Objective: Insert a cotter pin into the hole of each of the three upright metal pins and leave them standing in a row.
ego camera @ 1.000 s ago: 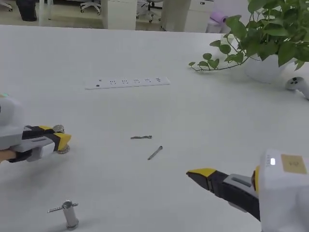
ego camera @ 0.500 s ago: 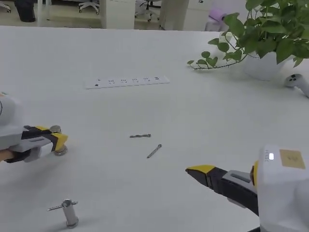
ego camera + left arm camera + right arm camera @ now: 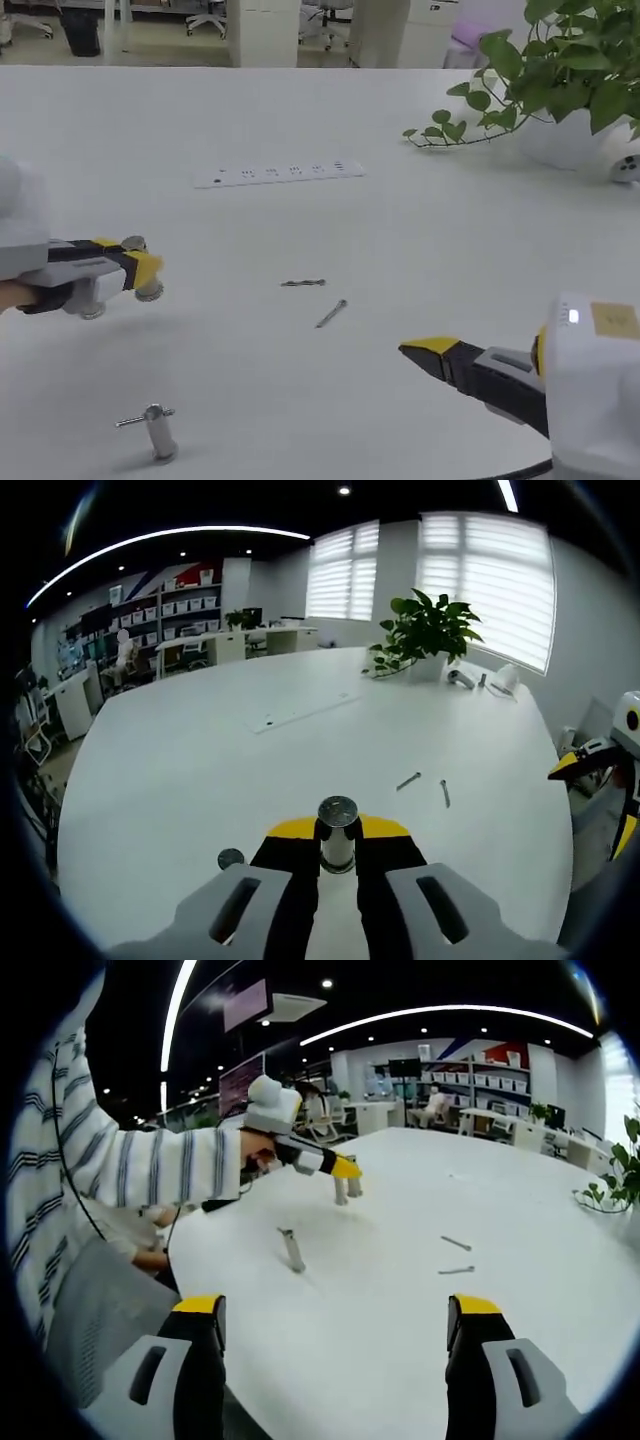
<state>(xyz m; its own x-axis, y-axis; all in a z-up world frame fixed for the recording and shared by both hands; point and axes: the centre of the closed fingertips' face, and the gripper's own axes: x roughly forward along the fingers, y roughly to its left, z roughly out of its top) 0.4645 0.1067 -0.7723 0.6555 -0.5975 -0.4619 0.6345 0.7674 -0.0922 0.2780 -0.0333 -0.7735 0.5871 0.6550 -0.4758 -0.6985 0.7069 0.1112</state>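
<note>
My left gripper (image 3: pixel 145 268) is shut on an upright metal pin (image 3: pixel 140 262), held by its shaft with the round head (image 3: pixel 338 812) above the yellow jaws. A second bare pin (image 3: pixel 90 300) stands just behind and below that gripper. Nearer me stands a third pin (image 3: pixel 158 432) with a cotter pin through its hole. Two loose cotter pins (image 3: pixel 303 283) (image 3: pixel 331 313) lie mid-table. My right gripper (image 3: pixel 337 1310) is open and holds nothing, low at the right (image 3: pixel 430 347), well short of the loose cotter pins (image 3: pixel 457 1270).
A white power strip (image 3: pixel 280 173) lies farther back on the white table (image 3: pixel 430 220). A potted plant (image 3: pixel 560 60) and a white controller (image 3: pixel 628 168) sit at the far right. A striped sleeve (image 3: pixel 150 1165) reaches in behind the left gripper.
The left gripper has risen slightly with the pin in its jaws, and the second pin now shows beneath it. The right gripper has barely moved.
</note>
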